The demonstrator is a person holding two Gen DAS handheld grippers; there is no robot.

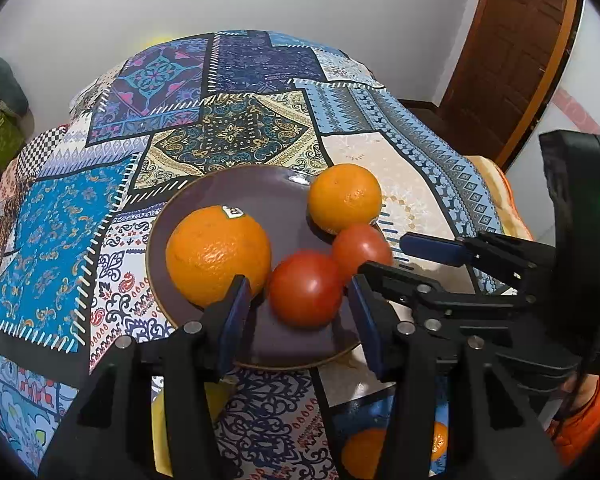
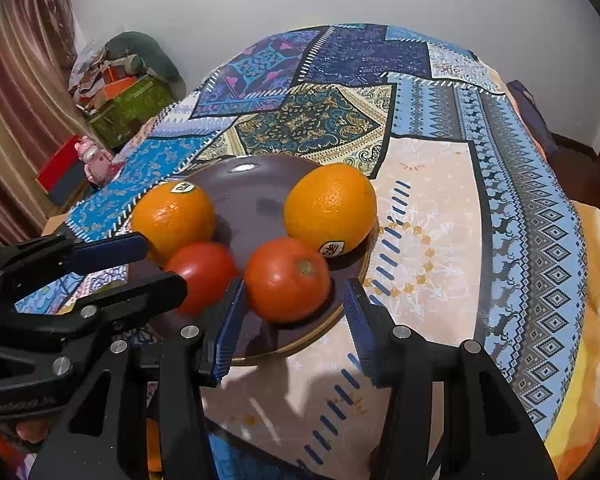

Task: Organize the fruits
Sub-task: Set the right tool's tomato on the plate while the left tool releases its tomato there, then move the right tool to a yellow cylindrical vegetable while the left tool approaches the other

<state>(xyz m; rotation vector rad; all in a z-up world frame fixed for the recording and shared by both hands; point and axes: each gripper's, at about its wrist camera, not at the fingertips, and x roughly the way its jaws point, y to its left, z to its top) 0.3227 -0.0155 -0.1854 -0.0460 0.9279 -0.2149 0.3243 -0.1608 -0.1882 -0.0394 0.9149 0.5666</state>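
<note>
A dark purple plate on the patterned tablecloth holds two oranges and two tomatoes. In the left wrist view the big stickered orange is at left, the second orange at back right, and the tomatoes in front. My left gripper is open with one tomato between its fingers, not touching. In the right wrist view my right gripper is open around the other tomato; the plate, oranges and left-hand tomato show too.
Another orange and something yellow lie under my left gripper near the table's front. The right gripper's body is close on the right; the left gripper's fingers reach in from the left. Boxes and clutter stand beyond the table.
</note>
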